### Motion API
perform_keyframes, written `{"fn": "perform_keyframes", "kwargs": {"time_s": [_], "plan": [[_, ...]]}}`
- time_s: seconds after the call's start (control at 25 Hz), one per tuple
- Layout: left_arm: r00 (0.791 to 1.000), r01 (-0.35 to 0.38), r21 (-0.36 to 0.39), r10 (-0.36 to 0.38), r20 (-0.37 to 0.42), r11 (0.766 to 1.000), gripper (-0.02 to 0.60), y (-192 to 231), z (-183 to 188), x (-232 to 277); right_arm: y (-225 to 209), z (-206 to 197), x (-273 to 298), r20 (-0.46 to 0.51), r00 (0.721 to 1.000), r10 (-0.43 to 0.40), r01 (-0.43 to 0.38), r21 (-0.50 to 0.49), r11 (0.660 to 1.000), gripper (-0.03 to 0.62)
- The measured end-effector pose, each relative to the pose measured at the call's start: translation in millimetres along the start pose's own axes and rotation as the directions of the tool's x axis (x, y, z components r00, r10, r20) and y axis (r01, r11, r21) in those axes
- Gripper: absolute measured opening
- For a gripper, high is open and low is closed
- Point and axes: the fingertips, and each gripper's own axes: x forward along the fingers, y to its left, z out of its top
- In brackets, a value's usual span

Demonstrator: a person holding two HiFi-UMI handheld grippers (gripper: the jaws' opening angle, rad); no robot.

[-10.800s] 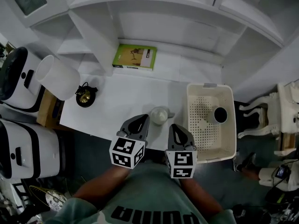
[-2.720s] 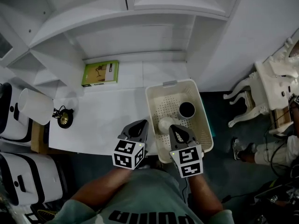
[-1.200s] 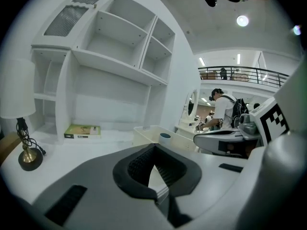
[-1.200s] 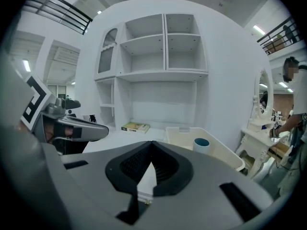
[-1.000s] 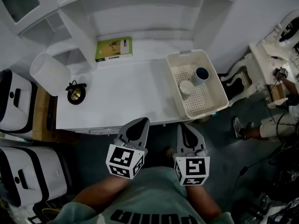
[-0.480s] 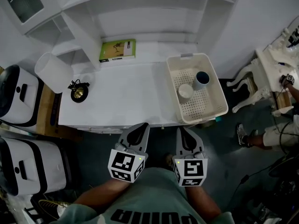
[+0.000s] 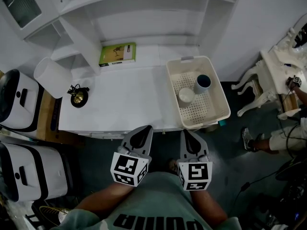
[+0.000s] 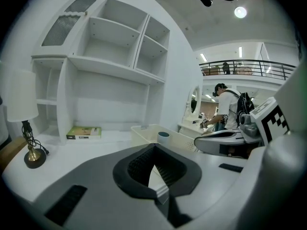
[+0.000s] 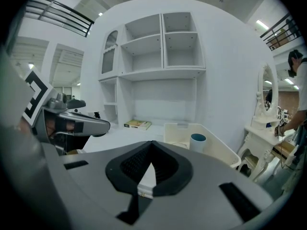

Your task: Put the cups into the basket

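A cream perforated basket stands at the right end of the white table. Inside it are a white cup and a dark-rimmed cup, side by side. The dark-rimmed cup also shows in the basket in the right gripper view. My left gripper and right gripper hang side by side off the table's near edge, well back from the basket. Both are shut with nothing between their jaws.
A green book lies at the back of the table under white shelves. A lamp with a white shade and brass base stands at the left end. A white ornate side table and a person are at right.
Both grippers stayed shut and empty off the table's front edge, with no clear motion. The two cups rest unmoved in the basket; the view shifted slightly.
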Motion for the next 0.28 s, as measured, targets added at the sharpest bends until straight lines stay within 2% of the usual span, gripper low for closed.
{"fn": "perform_keyframes", "kwargs": {"time_s": [0.28], "plan": [[1.000,0.007,0.002,-0.007,-0.009,1.000,0.006,0.1,-0.6,-2.1,1.9,-1.0,-1.5,-0.011,1.000,-0.004,0.004,-0.002,1.000,0.012]]}}
